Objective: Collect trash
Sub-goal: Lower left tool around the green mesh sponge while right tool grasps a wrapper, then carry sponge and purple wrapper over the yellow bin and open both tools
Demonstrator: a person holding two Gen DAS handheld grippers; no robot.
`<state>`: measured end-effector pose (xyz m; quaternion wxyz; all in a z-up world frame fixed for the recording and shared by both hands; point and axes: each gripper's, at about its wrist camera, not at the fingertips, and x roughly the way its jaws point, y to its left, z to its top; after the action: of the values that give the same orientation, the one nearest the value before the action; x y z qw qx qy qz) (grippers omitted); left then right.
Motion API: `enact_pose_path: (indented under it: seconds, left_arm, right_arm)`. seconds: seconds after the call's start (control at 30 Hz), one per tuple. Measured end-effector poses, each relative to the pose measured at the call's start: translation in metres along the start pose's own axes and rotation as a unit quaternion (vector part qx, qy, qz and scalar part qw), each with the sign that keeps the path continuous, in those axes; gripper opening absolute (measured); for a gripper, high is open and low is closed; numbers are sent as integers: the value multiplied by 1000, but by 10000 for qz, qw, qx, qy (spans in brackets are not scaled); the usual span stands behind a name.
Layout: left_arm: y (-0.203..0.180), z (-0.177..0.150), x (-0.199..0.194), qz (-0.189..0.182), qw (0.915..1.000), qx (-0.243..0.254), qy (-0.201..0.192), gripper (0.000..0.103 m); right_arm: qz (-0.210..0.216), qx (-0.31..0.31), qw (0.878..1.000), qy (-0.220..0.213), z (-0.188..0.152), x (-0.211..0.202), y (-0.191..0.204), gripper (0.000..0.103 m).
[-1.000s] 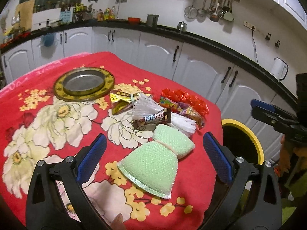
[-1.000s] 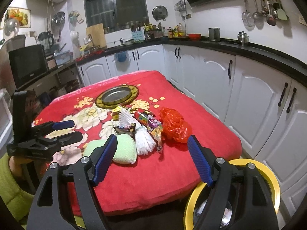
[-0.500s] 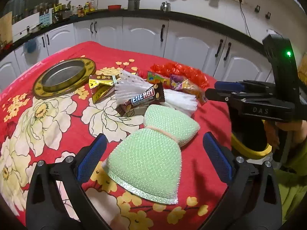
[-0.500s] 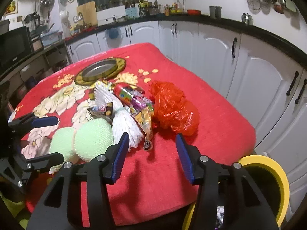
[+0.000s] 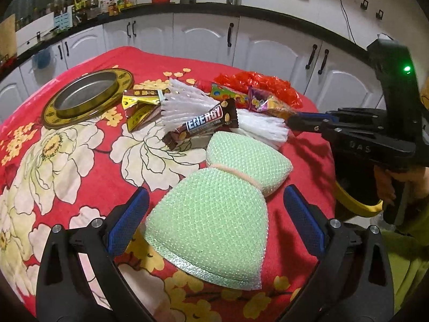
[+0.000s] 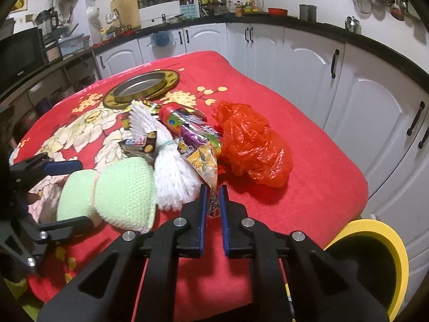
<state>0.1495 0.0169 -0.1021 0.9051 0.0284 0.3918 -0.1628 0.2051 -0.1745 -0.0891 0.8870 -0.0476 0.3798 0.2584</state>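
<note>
1. The desk [image 6: 308, 187] carries a red flowered cloth [image 5: 80, 161] with a heap of trash near its right edge.
2. The right gripper [image 6: 213, 196] has just been closing; its blue pads now pinch the clear sealed tail of a yellow snack wrapper [image 6: 201, 161]. The rest of the wrapper lies on the heap, pointing away from the gripper.
3. The left gripper [image 5: 214, 206] is spread wide, one finger on each side of a pale green mesh foam sleeve [image 5: 214, 220]. The pads do not touch it; it holds nothing.
4. The foam sleeve lies flat on the cloth, pinched at the middle by a band, at the near end of the heap.
5. A white foam net [image 6: 174, 177] lies just beyond the sleeve, with a brown "ENERGY" bar wrapper [image 5: 203, 123] across it.
6. A crumpled red plastic bag [image 6: 252, 147] sits to the right of the snack wrapper, touching it.
7. A round metal tray [image 5: 88, 96] with a gold rim lies farther back on the cloth, apart from the heap.
8. A yellow-rimmed bin [image 6: 375, 255] stands below the desk's right corner.
</note>
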Motion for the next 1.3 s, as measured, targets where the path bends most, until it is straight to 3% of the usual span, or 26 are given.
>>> enact_pose_path:
  seconds: [0.5, 0.67, 1.07, 1.3]
  left_arm:
    - [-15, -4, 10, 326, 9981, 460, 242, 91]
    - [-17, -7, 12, 410, 9969, 553, 375, 73]
    - [-24, -9, 3, 397, 9967, 543, 463, 68]
    - [-28, -7, -13, 420, 9976, 478, 282, 66]
  right_arm:
    - [355, 372, 9982, -295, -18, -44, 3, 8]
    - [367, 381, 9982, -300, -22, -49, 4, 8]
    - [386, 370, 9977, -412, -24, -64, 5, 8]
    - [356, 390, 9972, -528, -25, -78, 1, 8]
